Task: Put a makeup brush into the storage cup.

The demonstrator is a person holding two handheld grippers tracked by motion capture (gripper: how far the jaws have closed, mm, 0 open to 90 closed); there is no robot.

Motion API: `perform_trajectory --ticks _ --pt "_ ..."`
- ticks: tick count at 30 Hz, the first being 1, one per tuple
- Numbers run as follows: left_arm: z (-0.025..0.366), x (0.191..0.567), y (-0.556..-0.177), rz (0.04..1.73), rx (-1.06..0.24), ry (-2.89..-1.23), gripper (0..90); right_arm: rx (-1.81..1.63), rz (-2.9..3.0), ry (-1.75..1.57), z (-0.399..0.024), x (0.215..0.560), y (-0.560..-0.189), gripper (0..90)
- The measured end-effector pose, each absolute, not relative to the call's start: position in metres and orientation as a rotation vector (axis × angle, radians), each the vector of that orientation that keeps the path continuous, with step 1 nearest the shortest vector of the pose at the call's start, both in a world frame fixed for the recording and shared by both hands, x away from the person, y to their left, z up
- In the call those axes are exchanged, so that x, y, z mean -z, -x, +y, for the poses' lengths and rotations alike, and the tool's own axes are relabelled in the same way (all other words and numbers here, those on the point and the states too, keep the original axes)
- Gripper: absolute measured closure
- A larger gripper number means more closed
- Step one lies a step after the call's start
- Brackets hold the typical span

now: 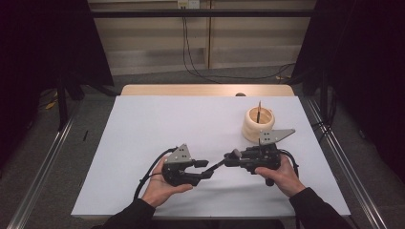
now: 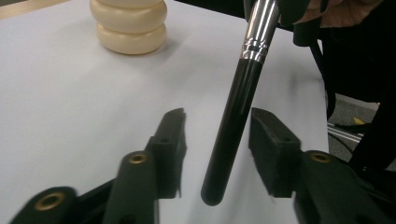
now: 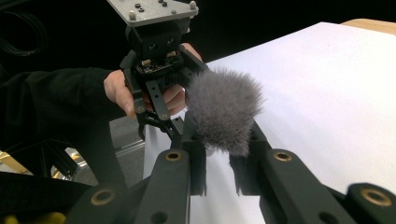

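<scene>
While I keep both grippers low at the table's near edge, my right gripper clamps a brush just under its grey bristles, jaws narrow. From it the black handle runs across to my left gripper, whose jaws stand partly apart with the handle's end between them; neither pad touches it. The silver ferrule carries no print that I can read, and the handle is plain black. I can read no label on either gripper's plate.

A cream holder stands at one o'clock from my right gripper, just beyond its plate, with a thin stick upright in it. At eleven and twelve o'clock the white table lies open up to its far wooden edge. My hands sit close to the near edge.
</scene>
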State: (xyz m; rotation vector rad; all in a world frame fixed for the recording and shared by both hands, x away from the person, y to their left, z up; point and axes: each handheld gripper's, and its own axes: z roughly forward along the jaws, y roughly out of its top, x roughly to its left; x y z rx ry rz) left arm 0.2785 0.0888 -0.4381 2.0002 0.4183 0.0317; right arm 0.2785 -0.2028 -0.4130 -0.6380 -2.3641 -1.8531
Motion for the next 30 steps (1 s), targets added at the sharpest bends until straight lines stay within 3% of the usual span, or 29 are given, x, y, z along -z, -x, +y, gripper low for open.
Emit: perform_trajectory --ticks 3,15,30 --pt "0.089 0.438 -0.28 0.464 -0.048 -1.995 40.3 1.853 -2.366 0.642 -0.203 0.413 -0.278 77.0" --pt "0.094 0.433 -0.282 0.528 -0.118 -1.957 4.6 1.86 -2.373 0.661 -0.205 0.411 -0.278 77.0" --pt "0.106 0.424 -0.279 0.589 -0.197 -1.932 2.1 1.851 -2.394 0.709 -0.21 0.408 -0.28 77.0"
